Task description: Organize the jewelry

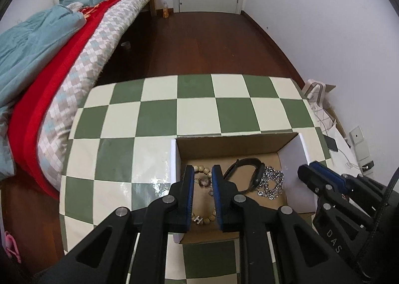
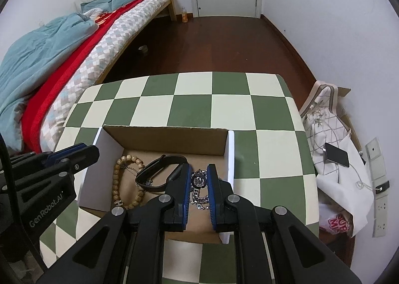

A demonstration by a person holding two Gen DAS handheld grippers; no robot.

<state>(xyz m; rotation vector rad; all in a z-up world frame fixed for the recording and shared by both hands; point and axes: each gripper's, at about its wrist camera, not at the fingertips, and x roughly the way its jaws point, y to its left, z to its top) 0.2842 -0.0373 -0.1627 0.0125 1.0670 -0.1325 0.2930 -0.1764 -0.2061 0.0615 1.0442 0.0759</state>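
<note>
1. We have two tools over an open cardboard box (image 2: 174, 138) that sits on the green-and-cream checked bench (image 2: 224, 104), in the lower middle of both views.
2. The left tool (image 1: 202, 172) hangs over the left part of the box. Its pads stand a narrow gap apart and nothing is pinched between them; the bead bracelet (image 1: 203, 219) shows through the gap, lying on the box floor.
3. The right tool (image 2: 199, 170) hangs over the right part, jaws likewise a narrow gap apart and empty, with the silver chain (image 2: 199, 199) seen between them below.
4. We count three pieces in the box: one bead bracelet, one black band (image 2: 162, 172) in the middle, one silver chain at the right.
5. We judge the chain limp, fairly heavy and slippery; it should bunch when lifted, so pinch a heap of links.
6. The beads look light, hard and round, strung loosely; grip across the strand, not a single bead.
7. The band looks springy and holds its loop; take it across the strap's flat.
</note>
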